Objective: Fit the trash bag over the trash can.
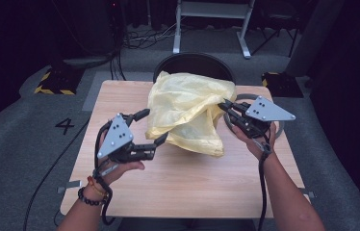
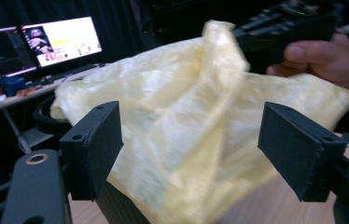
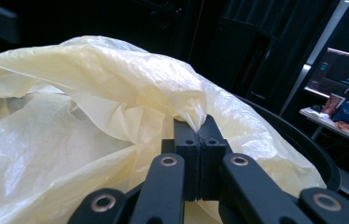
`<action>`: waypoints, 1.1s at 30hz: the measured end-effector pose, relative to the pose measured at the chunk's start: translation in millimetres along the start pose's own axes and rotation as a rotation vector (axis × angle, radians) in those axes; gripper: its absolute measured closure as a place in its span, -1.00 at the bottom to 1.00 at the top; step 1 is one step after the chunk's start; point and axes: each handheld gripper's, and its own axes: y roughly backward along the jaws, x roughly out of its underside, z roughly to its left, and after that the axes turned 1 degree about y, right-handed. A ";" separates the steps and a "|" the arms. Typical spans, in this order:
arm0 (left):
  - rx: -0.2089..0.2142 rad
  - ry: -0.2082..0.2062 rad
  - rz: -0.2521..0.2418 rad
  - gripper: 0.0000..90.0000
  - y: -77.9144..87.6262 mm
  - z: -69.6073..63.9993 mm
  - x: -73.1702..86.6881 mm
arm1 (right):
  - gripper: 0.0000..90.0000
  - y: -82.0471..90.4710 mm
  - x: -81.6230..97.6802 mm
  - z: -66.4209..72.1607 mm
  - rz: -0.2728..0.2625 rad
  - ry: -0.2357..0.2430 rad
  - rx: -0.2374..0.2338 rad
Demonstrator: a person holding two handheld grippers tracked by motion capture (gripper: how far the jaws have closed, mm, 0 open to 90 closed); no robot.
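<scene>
- The bag (image 1: 187, 108) is thin, pale yellow, crinkled plastic, bunched up on the desk (image 1: 183, 183).
- Right gripper (image 1: 227, 107) fingers pinch its edge.
- Left gripper (image 1: 151, 127) fingers stand wide, bag untouched.

Both hands raised over the table
Left gripper (image 1: 150, 129) gapes, jaws wide apart; right gripper (image 1: 225, 106) is clamped tight, pointing inward.
</scene>
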 end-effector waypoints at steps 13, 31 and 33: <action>0.047 0.236 0.111 -0.55 -34.7 -10.6 46.6 | 1.00 -0.6 -3.9 1.1 -0.001 -0.011 0.004; -0.137 0.132 0.152 0.80 -57.4 31.1 31.9 | 1.00 8.9 -4.4 -5.8 -0.032 -0.023 0.001; -0.173 0.091 0.159 0.90 -57.9 36.0 25.1 | 1.00 9.5 -3.0 -8.6 -0.023 -0.033 0.007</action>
